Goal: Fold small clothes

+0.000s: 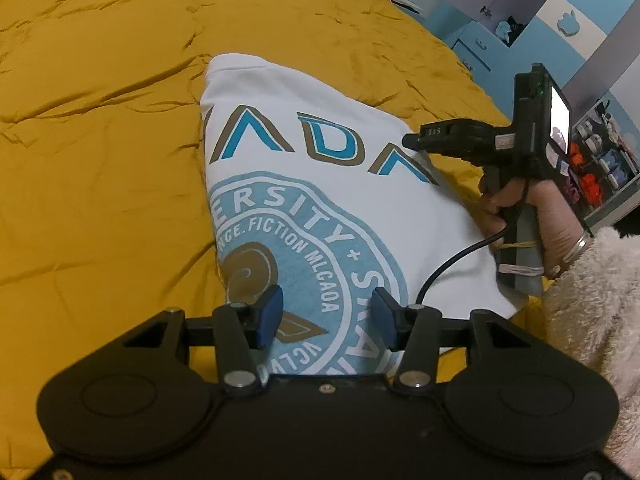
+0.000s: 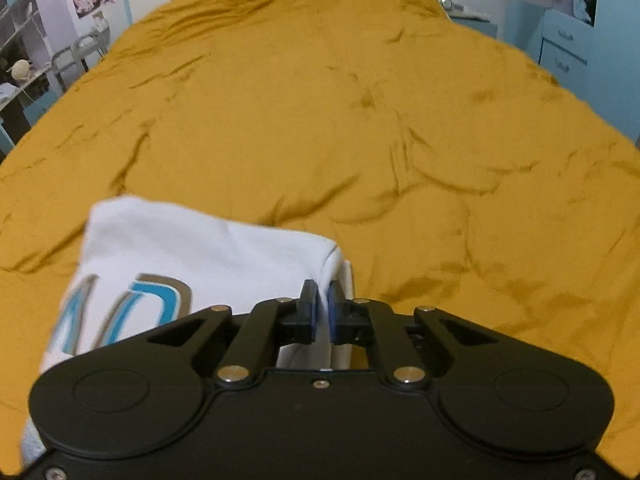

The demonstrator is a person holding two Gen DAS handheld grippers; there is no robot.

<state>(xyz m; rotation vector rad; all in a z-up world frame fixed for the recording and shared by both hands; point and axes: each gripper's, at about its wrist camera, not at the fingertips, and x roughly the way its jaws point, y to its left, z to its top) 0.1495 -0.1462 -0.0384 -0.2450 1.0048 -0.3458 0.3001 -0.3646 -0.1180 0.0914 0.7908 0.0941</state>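
Nearest in the left wrist view, the left gripper [image 1: 327,316] hangs over the white T-shirt [image 1: 320,184] with its two blue pads [image 1: 269,314] spread wide apart, and nothing is pinched between them; under the gap one sees the round light-blue print [image 1: 320,248] of the shirt. The T-shirt lies folded on the mustard-yellow bedcover [image 1: 100,120], its long edges running away from the camera, with big blue and brown letters [image 1: 332,142] across the far part. At the right edge of the shirt, the right gripper [image 1: 412,140] comes in from the side, held by a hand [image 1: 532,216] with a metal bracelet and a fluffy cream sleeve [image 1: 592,300], and a black cable [image 1: 452,264] hangs from its handle over the cloth. In the right wrist view the right gripper [image 2: 323,312] has its pads pressed together on the edge of the T-shirt [image 2: 208,252], near its far right corner, and a thin fold of white cloth stands between them. Behind the shirt the bedcover [image 2: 320,120] stretches wrinkled to the far end of the bed. Beyond it stand light-blue drawers [image 2: 564,52] on the right and shelves [image 2: 20,40] on the left.
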